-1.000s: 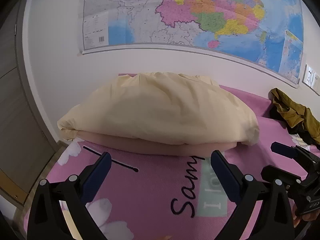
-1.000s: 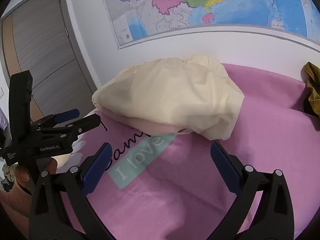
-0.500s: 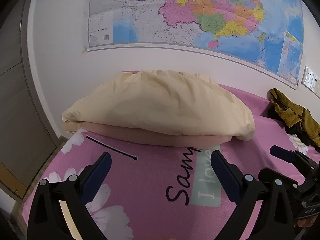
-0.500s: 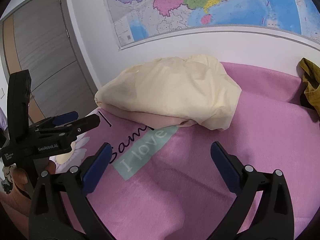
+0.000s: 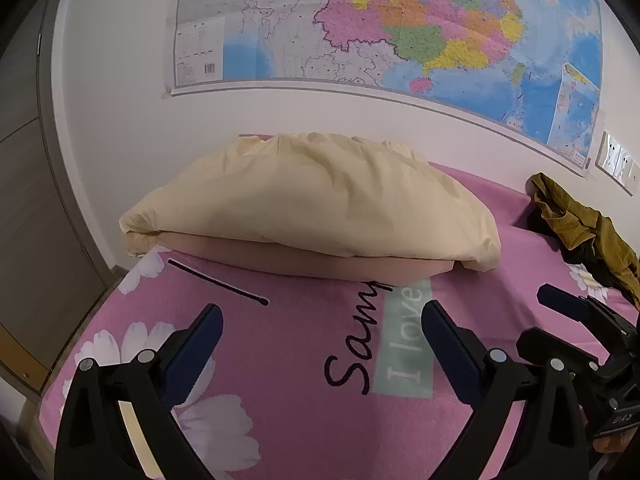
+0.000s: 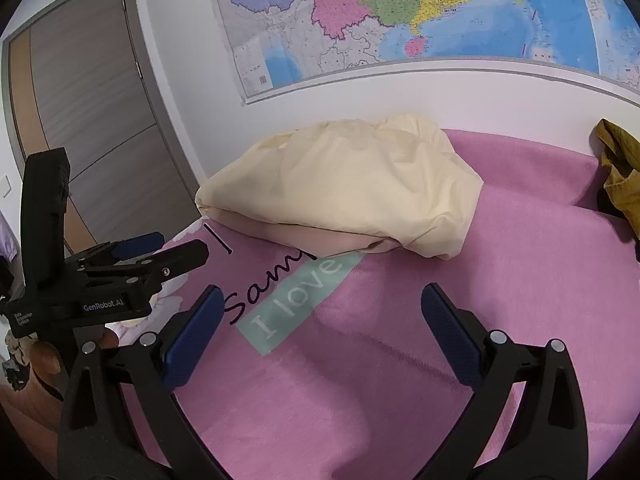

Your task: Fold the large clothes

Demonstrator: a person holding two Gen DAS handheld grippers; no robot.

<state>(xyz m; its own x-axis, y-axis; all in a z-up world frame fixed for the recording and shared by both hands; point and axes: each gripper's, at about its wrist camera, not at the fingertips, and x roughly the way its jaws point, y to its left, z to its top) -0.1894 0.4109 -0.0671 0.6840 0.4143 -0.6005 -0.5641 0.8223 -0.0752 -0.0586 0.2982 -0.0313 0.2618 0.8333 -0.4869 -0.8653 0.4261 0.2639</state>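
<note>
A crumpled olive-brown garment lies at the far right of the pink bed by the wall; it also shows in the right wrist view. My left gripper is open and empty above the pink bed cover. My right gripper is open and empty over the bed cover. In the right wrist view the left gripper shows at the left. In the left wrist view the right gripper shows at the lower right.
A cream pillow lies on a pinkish pillow at the head of the bed. A large map hangs on the white wall. A grey door stands to the left. Wall sockets sit at the right.
Both grippers have drawn back from the pillows and a little higher; the pillows look smaller and more of the printed bed cover shows. Both stay open.
</note>
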